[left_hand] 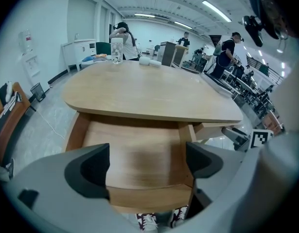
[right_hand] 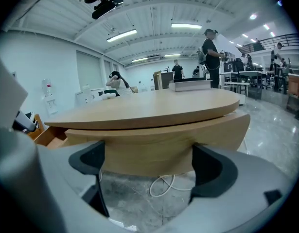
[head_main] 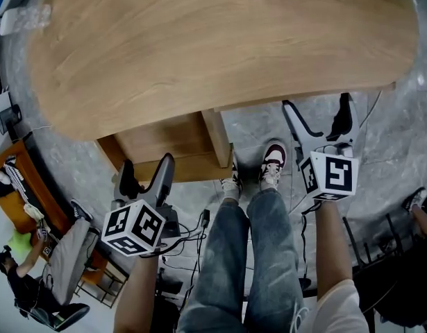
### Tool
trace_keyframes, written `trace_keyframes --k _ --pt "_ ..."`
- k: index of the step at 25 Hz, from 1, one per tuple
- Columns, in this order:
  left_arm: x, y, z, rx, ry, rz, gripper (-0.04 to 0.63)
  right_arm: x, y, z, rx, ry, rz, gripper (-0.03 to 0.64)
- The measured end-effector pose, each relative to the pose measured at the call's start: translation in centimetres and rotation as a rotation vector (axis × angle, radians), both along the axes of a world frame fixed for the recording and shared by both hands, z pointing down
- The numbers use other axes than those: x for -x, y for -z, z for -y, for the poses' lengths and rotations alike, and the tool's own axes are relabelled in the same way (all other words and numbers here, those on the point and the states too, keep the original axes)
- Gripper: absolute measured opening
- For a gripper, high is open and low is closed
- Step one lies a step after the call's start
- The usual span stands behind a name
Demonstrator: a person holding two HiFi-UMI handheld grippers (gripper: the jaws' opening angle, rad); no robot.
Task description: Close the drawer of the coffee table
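The coffee table (head_main: 199,40) has a broad wooden top. Its drawer (head_main: 173,146) stands pulled out toward me beneath the near edge; inside it looks empty (left_hand: 139,154). My left gripper (head_main: 147,168) is open and hovers just in front of the drawer's front panel (left_hand: 149,197), holding nothing, its fingers (left_hand: 88,171) a drawer's width apart. Further right, my right gripper (head_main: 317,106) is also open and empty, facing the table's curved side panel (right_hand: 159,144) with a gap of floor between them.
My legs and shoes (head_main: 272,161) stand between the grippers, close to the drawer. Cables (right_hand: 164,183) lie on the grey floor under the table. A bottle (left_hand: 116,50) stands on the far tabletop. An orange seat (head_main: 19,186) is at left; people stand in the background.
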State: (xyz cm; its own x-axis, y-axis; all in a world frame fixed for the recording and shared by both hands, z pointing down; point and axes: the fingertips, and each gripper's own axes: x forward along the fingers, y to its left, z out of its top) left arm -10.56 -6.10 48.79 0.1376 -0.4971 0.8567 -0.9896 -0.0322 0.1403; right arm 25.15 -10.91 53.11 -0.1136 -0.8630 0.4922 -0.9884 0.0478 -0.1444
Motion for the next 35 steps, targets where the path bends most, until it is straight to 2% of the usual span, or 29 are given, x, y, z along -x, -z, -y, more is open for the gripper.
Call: trace_keyframes --k 10,35 --pt "0.4 0.0 0.2 0.003 0.028 0.003 0.486 -0.1 0.1 1.9 -0.043 -0.007 -0.001 0.571" --pt "1.9 2.2 -1.0 -0.027 0.106 0.006 0.482 0.2 0.0 4.8 -0.083 -0.008 -0.03 0.578"
